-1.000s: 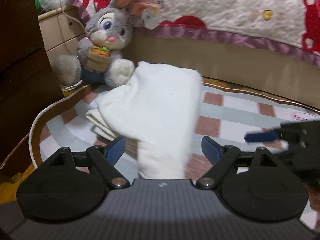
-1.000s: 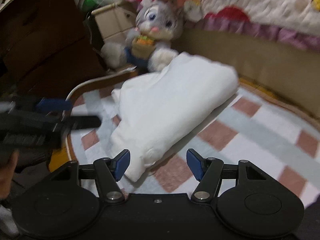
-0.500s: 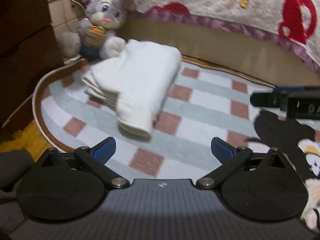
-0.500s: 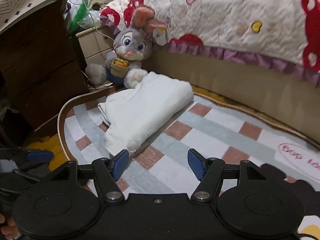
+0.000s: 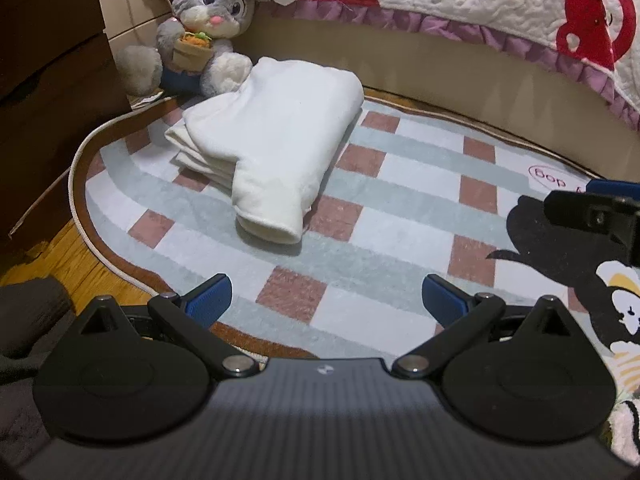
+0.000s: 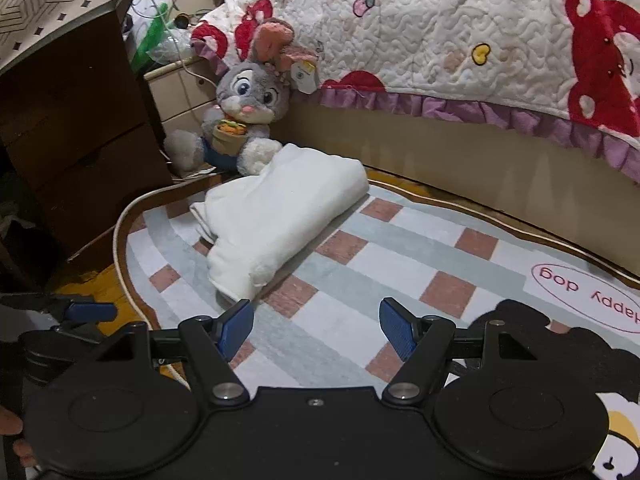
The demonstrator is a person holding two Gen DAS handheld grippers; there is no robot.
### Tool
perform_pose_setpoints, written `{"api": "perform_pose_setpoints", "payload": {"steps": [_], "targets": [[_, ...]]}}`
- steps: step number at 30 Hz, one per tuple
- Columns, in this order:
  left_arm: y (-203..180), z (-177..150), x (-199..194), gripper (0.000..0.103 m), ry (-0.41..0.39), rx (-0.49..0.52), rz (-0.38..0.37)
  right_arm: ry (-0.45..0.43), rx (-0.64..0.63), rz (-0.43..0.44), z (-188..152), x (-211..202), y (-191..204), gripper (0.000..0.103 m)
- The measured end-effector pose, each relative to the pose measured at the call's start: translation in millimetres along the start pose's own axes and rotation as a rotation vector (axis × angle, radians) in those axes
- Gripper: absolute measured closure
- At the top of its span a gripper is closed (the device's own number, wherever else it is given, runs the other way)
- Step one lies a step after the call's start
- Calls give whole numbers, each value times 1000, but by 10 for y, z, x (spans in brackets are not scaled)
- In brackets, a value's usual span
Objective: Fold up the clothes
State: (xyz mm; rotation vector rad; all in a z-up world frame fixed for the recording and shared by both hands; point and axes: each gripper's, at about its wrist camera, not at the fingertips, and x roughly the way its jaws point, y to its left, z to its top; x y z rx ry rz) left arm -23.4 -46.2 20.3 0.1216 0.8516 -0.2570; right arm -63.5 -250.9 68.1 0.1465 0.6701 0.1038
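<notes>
A white garment (image 5: 272,136) lies folded in a thick bundle on the checked rug (image 5: 400,216), its near end pointing toward me. It also shows in the right wrist view (image 6: 276,220). My left gripper (image 5: 326,298) is open and empty, held back from the bundle above the rug. My right gripper (image 6: 316,324) is open and empty, just short of the bundle's near end. The right gripper's tip shows at the right edge of the left wrist view (image 5: 600,208). The left gripper shows at the left of the right wrist view (image 6: 80,312).
A grey plush rabbit (image 5: 200,28) sits behind the bundle against the bed base (image 5: 480,76). A quilted bedspread (image 6: 460,40) hangs above. A dark wooden cabinet (image 5: 44,92) stands left. Wood floor (image 5: 68,264) borders the rug. A white cord (image 5: 80,148) runs along the rug's edge.
Both grippers have pulled back from the white bundle, which now lies let go on the rug. The left jaws have opened wider.
</notes>
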Motion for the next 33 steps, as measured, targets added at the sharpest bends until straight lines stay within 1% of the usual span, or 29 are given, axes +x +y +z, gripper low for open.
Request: {"api": "perform_pose_setpoints", "payload": {"steps": [3,5,9,13,18,28,33], "targets": [[-30,-2,23,0,21,10,-12,7,4,4,-19,11,-18,28],[-31,9,14,0,15,17,-34,9,8,8,-37,17,-31,28],[-52,48,-10,0,-6,29,-8,22,18,16,-75,42,-54,28],[-100,51,-9,0,-7,38,-16,25,20,20,-94,62,-76,28],[-130,51,29,0,15,48,-32,30,27,27,-117,81,-98,27],[-223,33,13,0,17,73,-36,42,36,16,-154,101,-123,27],[-247,38,-13,0,2,88,-19,41,38,14,-151,108,-125,27]]}}
